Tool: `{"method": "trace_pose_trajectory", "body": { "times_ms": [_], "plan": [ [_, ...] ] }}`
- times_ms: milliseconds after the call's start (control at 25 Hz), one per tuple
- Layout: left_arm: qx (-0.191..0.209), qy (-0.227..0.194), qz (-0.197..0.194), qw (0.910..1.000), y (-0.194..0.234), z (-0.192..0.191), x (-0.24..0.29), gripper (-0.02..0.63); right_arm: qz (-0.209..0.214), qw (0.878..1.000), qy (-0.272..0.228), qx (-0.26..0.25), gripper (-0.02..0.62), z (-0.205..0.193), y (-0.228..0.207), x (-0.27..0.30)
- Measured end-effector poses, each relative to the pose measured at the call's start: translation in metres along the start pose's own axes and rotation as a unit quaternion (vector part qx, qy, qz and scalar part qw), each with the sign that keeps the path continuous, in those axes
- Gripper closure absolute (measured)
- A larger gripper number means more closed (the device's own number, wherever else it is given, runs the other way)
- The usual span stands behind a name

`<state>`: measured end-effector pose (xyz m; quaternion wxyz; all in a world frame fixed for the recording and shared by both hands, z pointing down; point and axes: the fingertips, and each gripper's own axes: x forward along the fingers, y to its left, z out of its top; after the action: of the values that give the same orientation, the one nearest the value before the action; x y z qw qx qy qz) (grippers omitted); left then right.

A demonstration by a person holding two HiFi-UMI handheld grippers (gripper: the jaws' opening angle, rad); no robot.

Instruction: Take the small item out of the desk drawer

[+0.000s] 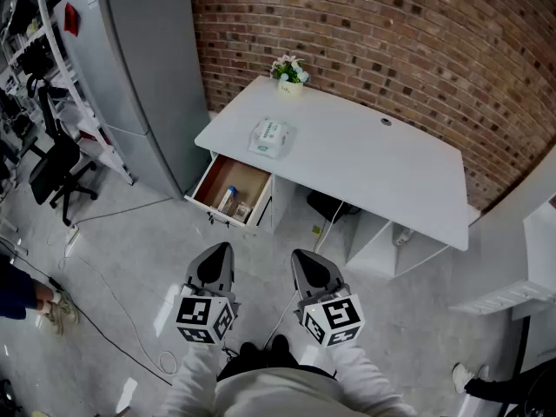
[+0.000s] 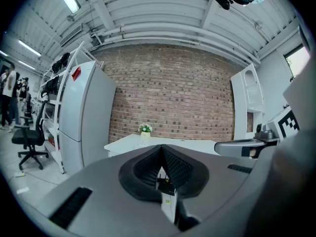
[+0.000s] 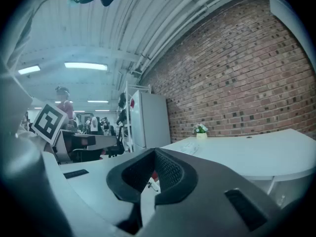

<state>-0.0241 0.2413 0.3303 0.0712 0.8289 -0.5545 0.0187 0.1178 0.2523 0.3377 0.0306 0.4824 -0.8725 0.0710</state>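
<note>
Both the left gripper [image 1: 222, 248] and the right gripper [image 1: 301, 255] hover level, jaws together on nothing, with floor [image 1: 130, 233] between them and the drawer [image 1: 207, 183] pulled out under the tabletop's [image 1: 365, 150] left front corner, a small bottle [image 1: 228, 199] lying toward its front edge.

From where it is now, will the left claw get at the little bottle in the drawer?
Probably not yet: the left claw is shut and well short of the drawer. The drawer stands open with nothing over the bottle, so the way looks free.
</note>
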Motion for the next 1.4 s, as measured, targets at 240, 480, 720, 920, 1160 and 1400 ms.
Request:
{"method": "trace_pose_trajectory", "body": {
  "times_ms": [240,480,720,920,1160,1400],
  "plan": [
    [0.007,0.004,0.007,0.9999,-0.002,0.0,0.001,0.589,0.008,1.0,-0.004,0.007,0.569,0.002,-0.003,-0.001],
    [0.012,0.008,0.021,0.9997,-0.004,-0.005,-0.003,0.589,0.018,1.0,-0.003,0.014,0.568,-0.003,-0.005,-0.004],
    [0.021,0.015,0.04,0.9989,-0.006,-0.007,-0.009,0.589,0.027,0.999,-0.008,0.017,0.568,-0.001,-0.007,-0.01],
    [0.027,0.013,0.048,0.9984,-0.005,-0.005,-0.007,0.588,0.032,0.999,-0.011,0.017,0.568,-0.001,-0.009,-0.008],
    [0.025,0.016,0.051,0.9982,0.003,-0.007,-0.001,0.586,0.035,0.999,-0.011,0.019,0.568,-0.002,-0.011,0.0],
    [0.02,0.025,0.048,0.9983,0.013,-0.011,0.018,0.569,0.033,0.999,-0.002,0.02,0.568,-0.004,-0.02,0.016]
  ]
}}
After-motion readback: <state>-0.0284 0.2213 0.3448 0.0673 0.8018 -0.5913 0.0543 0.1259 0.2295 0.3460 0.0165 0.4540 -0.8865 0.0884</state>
